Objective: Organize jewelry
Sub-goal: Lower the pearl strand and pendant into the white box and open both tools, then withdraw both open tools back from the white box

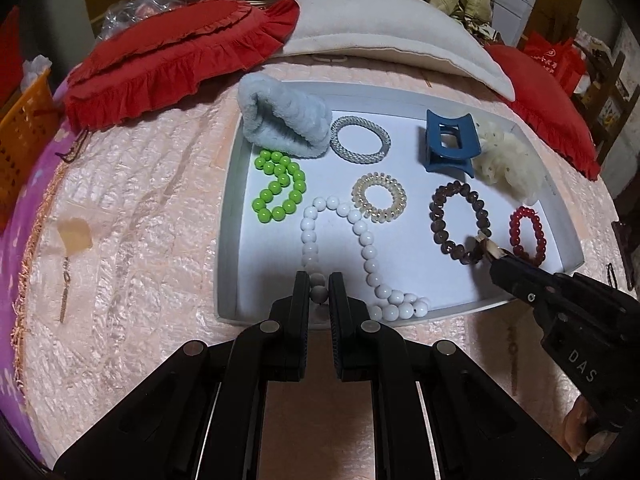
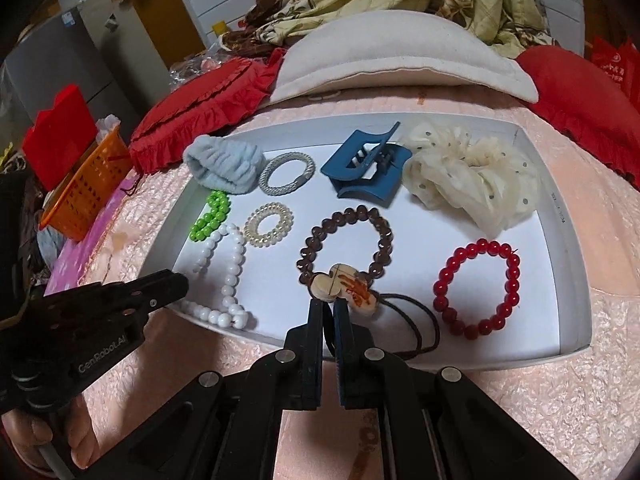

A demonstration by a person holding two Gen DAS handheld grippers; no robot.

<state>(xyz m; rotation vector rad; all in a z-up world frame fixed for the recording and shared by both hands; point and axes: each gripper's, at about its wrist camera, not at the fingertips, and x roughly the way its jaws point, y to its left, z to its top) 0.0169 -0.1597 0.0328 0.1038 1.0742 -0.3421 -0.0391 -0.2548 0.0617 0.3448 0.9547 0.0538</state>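
A white tray [image 1: 229,216] [image 2: 570,248] lies on the pink bedspread with jewelry in it. My left gripper [image 1: 319,280] [image 2: 181,280] is shut on the near end of a white bead necklace [image 1: 366,236] [image 2: 230,276] at the tray's front edge. My right gripper [image 2: 329,307] [image 1: 491,255] is shut on the dark cord [image 2: 420,320] of a wooden pendant [image 2: 344,286], which overlaps a brown bead bracelet [image 2: 346,240] [image 1: 440,236]. A red bead bracelet [image 2: 478,286] [image 1: 528,236] lies to the right. Green beads [image 1: 280,186], a clear spiral tie [image 1: 380,197], a silver ring [image 1: 360,138], a blue claw clip [image 1: 448,146], a cream scrunchie [image 2: 468,176] and a pale blue headband [image 1: 280,120] fill the rest.
Red frilled cushions [image 1: 168,64] [image 2: 580,92] and a cream pillow [image 1: 384,28] crowd the far side of the tray. An orange basket [image 2: 88,192] stands at the bed's left edge. A small gold trinket [image 1: 64,296] lies on the bedspread [image 1: 140,220] left of the tray.
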